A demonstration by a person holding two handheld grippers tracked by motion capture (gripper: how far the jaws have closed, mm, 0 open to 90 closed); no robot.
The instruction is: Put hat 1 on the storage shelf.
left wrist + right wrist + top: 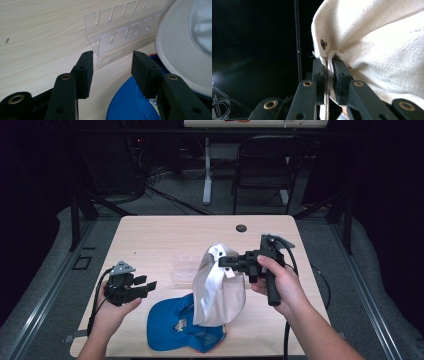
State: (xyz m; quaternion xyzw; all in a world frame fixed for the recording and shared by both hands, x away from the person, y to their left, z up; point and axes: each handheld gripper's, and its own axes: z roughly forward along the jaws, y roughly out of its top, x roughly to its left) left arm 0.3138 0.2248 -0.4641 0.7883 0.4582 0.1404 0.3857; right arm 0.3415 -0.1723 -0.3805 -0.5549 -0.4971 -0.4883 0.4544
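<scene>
White cap (220,287) | hangs upright | pinched by right gripper (225,262)

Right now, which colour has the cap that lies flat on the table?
Blue. The blue cap shows best in the high view, lying under the lifted white cap.

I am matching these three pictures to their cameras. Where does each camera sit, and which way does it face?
High view: above the person's side, looking forward and down at the table; both forearms, left claw, right claw show.
Left gripper view: on the left claw, looking along open jaws at the clear rack and blue cap.
Right gripper view: on the right claw, jaws shut on the white cap.
All three share the white cap.
</scene>
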